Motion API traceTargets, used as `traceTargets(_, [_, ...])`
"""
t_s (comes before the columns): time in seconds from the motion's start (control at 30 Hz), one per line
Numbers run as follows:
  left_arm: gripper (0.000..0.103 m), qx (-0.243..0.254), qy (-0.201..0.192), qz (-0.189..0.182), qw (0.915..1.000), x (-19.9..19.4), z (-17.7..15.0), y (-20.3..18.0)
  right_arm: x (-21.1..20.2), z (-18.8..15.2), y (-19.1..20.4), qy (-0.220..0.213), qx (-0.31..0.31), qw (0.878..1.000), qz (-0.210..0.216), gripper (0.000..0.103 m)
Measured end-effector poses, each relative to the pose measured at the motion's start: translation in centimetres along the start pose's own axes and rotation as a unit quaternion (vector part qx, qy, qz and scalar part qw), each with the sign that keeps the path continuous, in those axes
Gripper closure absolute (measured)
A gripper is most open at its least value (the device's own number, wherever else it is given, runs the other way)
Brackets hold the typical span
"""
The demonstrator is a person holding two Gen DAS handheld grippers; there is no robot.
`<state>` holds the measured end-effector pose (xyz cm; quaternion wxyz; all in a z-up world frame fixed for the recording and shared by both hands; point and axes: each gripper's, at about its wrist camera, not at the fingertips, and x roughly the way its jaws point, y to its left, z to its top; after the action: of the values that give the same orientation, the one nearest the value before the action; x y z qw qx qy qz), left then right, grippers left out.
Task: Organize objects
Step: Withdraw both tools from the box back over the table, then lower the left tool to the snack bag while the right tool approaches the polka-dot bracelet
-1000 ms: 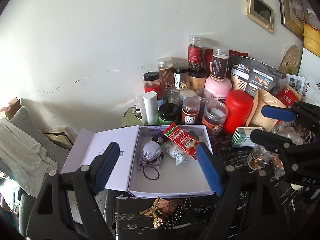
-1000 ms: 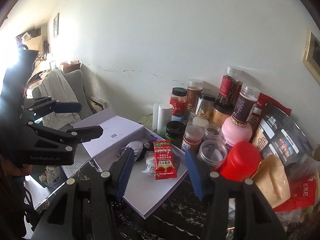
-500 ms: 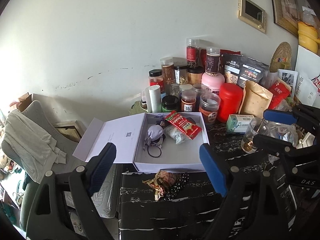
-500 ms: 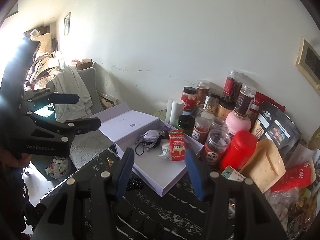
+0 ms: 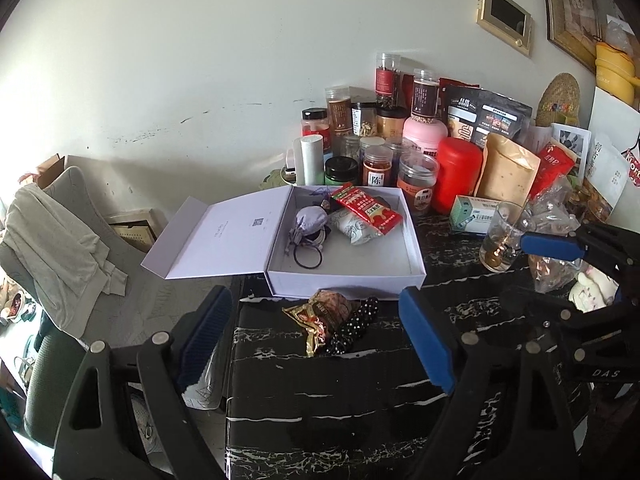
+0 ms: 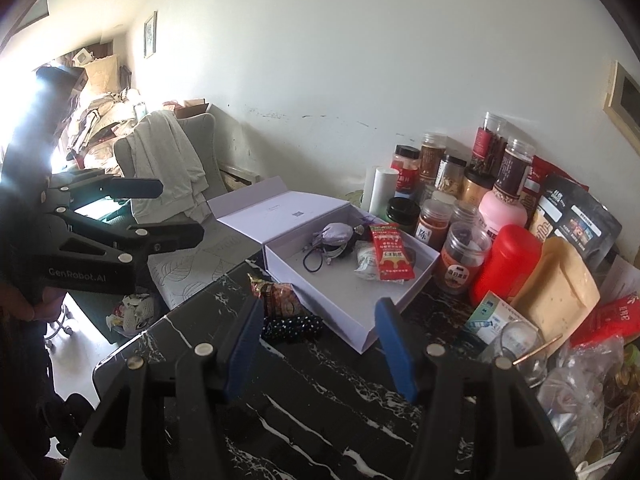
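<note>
Overhead, both empty — left gripper (image 5: 316,344) released, right gripper (image 6: 320,344) opening — black marble table (image 5: 340,408).

Both grippers, the left gripper (image 5: 316,340) and the right gripper (image 6: 320,344), now sit farther back from the box (image 5: 344,280), with more bench (image 5: 340,400) showing.

A black tabletop (image 5: 360,408) veined with white carries a pale lilac cardboard box (image 5: 344,280). Inside lie a red printed packet (image 5: 368,208) and a lilac cloth pouch (image 5: 310,220). Behind stands a plain red plastic canister (image 5: 458,174).

Black tongs (image 5: 316,344), blue pads, silver screws; white "GenRobot.AI" lettering, perhaps "DAS"
</note>
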<state>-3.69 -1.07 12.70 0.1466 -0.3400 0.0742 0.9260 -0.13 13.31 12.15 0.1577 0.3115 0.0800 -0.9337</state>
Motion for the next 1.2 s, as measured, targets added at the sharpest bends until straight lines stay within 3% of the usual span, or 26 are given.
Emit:
traceTargets(0.5, [0.018, -0.019, 0.039, -0.039, 0.9983, 6.2, -5.4, 1.9, 5.8, -4.1, 1.2, 0.055, 0.010, 0.998, 0.029, 0.045])
traceTargets(1.2, [0.018, 0.014, 0.077, -0.082, 0.9936, 16.8, -6.5, 2.5, 16.0, -5.9, 1.0, 0.118, 0.026, 0.990, 0.066, 0.045])
